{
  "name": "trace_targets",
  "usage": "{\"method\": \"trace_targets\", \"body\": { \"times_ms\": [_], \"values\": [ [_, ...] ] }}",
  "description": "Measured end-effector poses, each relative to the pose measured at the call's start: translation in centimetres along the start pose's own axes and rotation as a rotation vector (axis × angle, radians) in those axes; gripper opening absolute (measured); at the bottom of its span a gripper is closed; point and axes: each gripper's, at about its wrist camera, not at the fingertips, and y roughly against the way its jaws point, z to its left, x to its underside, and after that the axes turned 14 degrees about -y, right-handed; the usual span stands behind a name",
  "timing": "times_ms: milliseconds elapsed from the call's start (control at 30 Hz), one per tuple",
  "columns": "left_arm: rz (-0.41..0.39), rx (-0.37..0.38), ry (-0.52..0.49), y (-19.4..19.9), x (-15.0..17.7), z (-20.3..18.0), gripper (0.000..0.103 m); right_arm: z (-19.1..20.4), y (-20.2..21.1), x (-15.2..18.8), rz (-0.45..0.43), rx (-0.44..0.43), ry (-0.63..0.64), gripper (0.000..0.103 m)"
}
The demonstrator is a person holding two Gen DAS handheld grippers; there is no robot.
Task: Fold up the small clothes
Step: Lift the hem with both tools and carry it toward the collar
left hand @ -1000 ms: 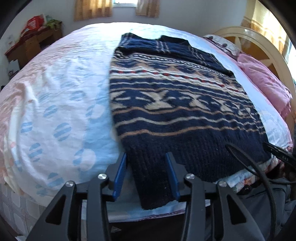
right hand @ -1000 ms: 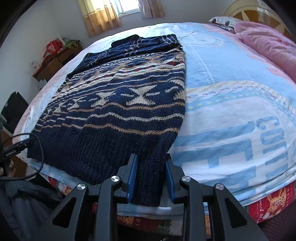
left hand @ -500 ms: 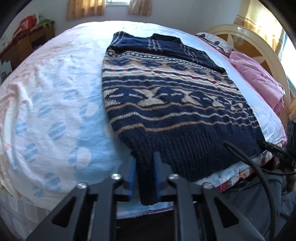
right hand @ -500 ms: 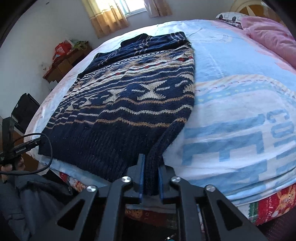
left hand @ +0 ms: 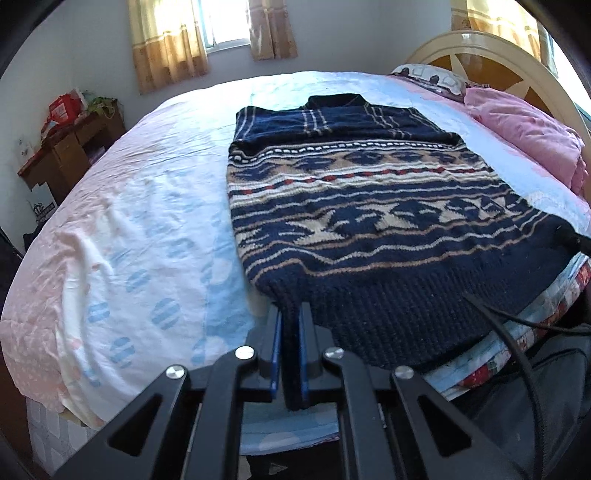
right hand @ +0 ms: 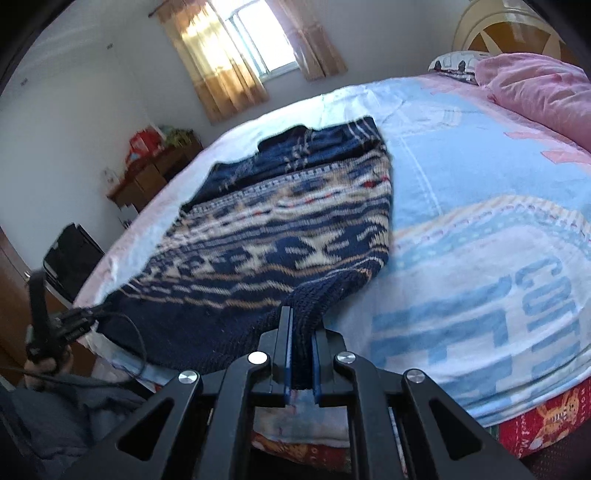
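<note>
From the left wrist view, the sweater [left hand: 369, 221] lies spread flat on the bed [left hand: 140, 221], collar toward the window [left hand: 225, 22] and ribbed hem at the bed's near edge. The left gripper [left hand: 291, 354] has its fingers drawn narrow around the hem's left corner, a strip of dark knit pinched between the blue pads [left hand: 276, 354] and hanging a little past them. The knit looks thick and chunky, so I judge it fairly heavy for its kind, soft and floppy with no stiffness of its own; the body will likely sag between two held corners and drag on the sheet rather than slide. The coarse rib should give the pads good friction, so slipping seems unlikely, though a loose knit can stretch if one corner is pulled harder than the other. A black cable [left hand: 517, 347] crosses near the hem's right part and could snag. From the right wrist view, the same sweater [right hand: 288, 236] runs away toward the window [right hand: 266, 44], with the pink pillow [right hand: 535, 88] well off to the right. The right gripper [right hand: 300, 354] is likewise closed narrow on the hem's right corner, the cloth bunched and raised slightly off the bed [right hand: 480, 221] there. The two hem corners seem the right holds: lifting both evenly would carry the hem toward the collar for a half fold.
</note>
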Motion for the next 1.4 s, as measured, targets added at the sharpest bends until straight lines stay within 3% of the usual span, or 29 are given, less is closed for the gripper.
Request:
{"method": "trace_targets", "body": {
  "times_ms": [567, 733, 933, 1400],
  "values": [
    [-0.124, 0.165, 0.19, 0.8, -5.2, 5.2, 0.008, 1.5, 0.1, -6.0, -0.074, -0.14, -0.073, 0.007],
    [-0.195, 0.154, 0.204, 0.3, -8.1, 6.9, 0.008, 2.6, -0.3, -9.6, -0.123, -0.142, -0.047, 0.007],
    [-0.236, 0.172, 0.228, -2.9, -12.4, 9.1, 0.008, 3.4, -3.1, -14.5, -0.143, -0.137, -0.054, 0.007],
    [-0.201, 0.2, 0.249, -12.1, -22.5, 13.1, 0.007, 3.4, -12.2, -25.7, -0.129, -0.068, -0.12, 0.007]
  ]
}}
